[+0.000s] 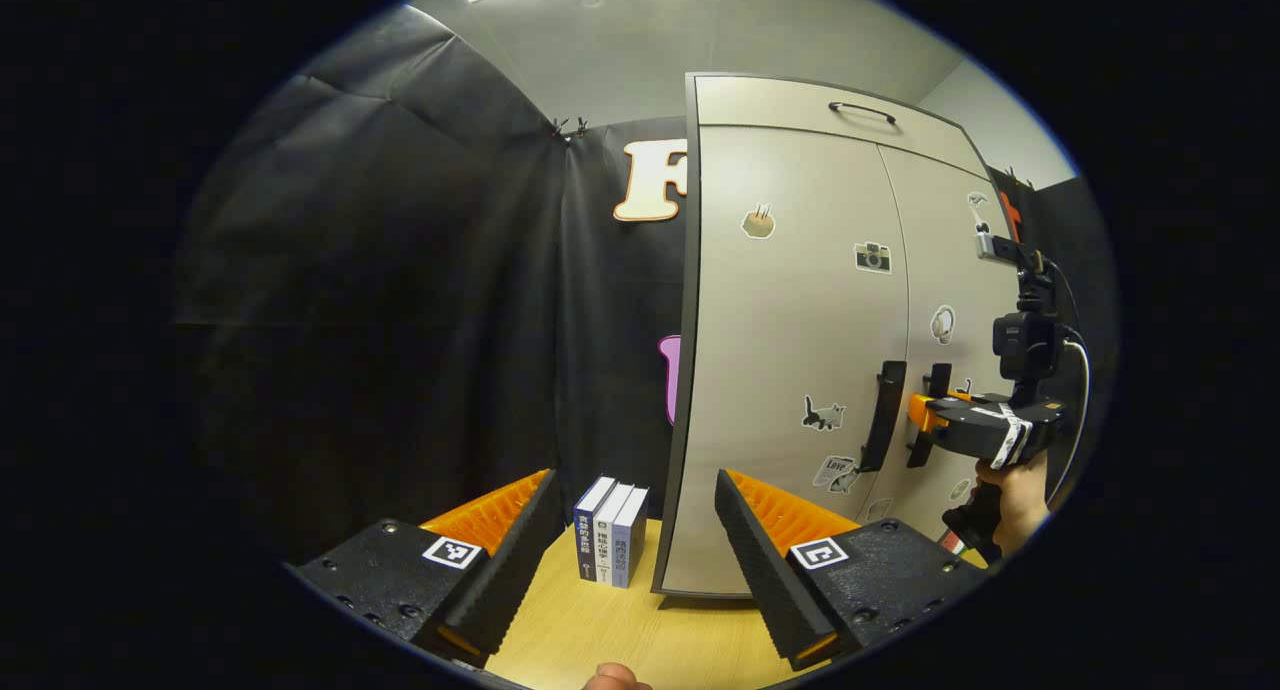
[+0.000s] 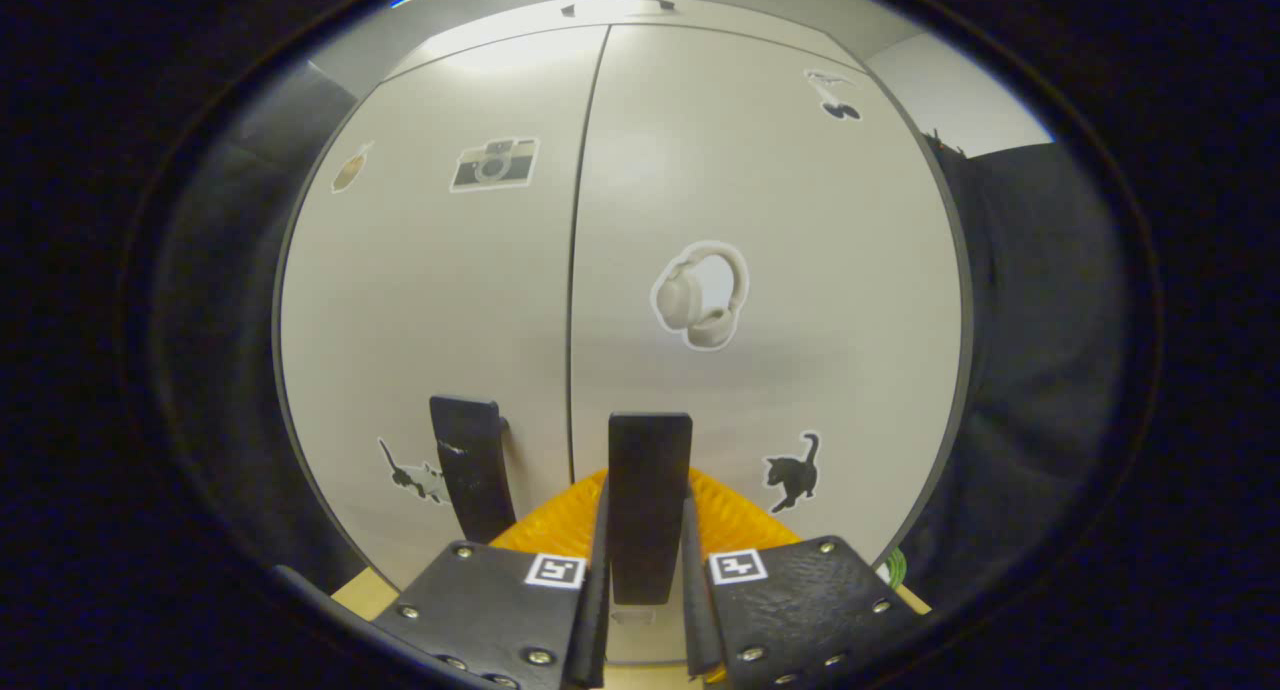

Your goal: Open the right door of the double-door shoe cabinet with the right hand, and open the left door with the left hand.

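A beige shoe cabinet (image 1: 800,320) with stickers stands on a wooden table, both doors closed. In the right gripper view the right door (image 2: 770,300) carries a black vertical handle (image 2: 649,490), and my right gripper (image 2: 645,590) is shut on it, a finger pressing each side. The left door (image 2: 430,300) has its own black handle (image 2: 468,465), untouched. In the left gripper view my left gripper (image 1: 625,560) is open, well short of the cabinet's left edge. The left door handle (image 1: 882,415) lies off to its right. The right gripper (image 1: 975,425) and its holding hand (image 1: 1015,500) show at the right door.
Three upright books (image 1: 611,530) stand on the wooden table (image 1: 620,630) just left of the cabinet, between my left fingers. Black cloth walls the booth behind and to the left. A drawer with a black handle (image 1: 862,111) tops the cabinet.
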### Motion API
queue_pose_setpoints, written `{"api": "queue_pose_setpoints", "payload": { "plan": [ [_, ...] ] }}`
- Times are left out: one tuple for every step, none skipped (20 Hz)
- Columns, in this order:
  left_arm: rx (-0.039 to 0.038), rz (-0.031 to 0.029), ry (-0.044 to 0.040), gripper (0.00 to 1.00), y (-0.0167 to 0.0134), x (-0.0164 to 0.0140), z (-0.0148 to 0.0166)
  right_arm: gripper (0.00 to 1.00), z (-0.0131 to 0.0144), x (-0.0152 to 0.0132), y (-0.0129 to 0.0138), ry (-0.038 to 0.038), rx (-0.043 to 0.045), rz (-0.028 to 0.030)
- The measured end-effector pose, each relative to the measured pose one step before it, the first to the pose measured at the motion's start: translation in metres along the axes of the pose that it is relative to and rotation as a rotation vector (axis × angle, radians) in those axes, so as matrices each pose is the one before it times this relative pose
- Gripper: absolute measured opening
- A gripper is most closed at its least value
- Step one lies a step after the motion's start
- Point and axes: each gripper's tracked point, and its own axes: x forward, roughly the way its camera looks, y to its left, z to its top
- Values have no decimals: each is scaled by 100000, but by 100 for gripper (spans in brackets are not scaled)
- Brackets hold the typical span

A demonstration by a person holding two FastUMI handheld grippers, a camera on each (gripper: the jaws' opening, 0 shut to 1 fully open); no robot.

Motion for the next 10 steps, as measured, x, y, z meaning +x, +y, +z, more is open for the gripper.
{"api": "queue_pose_setpoints", "payload": {
  "plan": [
    [150, 13, 270, 96, 3, -166, -103, 30, 250, -211, -23, -818, -180, 182],
    [127, -166, 246, 96, -47, -195, -18, 27, -241, 0, 21, 962, 1221, 667],
    [126, -347, 49, 96, -55, -144, 0, 23, -21, 48, 40, 1224, 97, 671],
    [32, -370, 17, 96, -94, -167, 28, 23, -7, -299, -173, 378, 185, 340],
    [22, -518, 80, 96, -156, -116, -80, 23, 244, -107, 48, -802, 99, 952],
    [34, -549, 84, 96, -227, -130, -40, 11, -169, -339, 2, 120, -538, 1563],
    [15, -506, 293, 96, -168, -158, -146, 11, 127, -272, -48, -42, -12, 1818],
    [-73, -678, 381, 96, -200, -107, -37, 11, -48, -245, 70, 337, 912, 2063],
    [-199, -833, 330, 96, -290, -60, -133, 11, 51, -299, 33, 142, 606, 1911],
    [-221, -873, 287, 96, -303, -109, -55, 11, -29, -209, -58, 73, -369, 1630]
  ]
}}
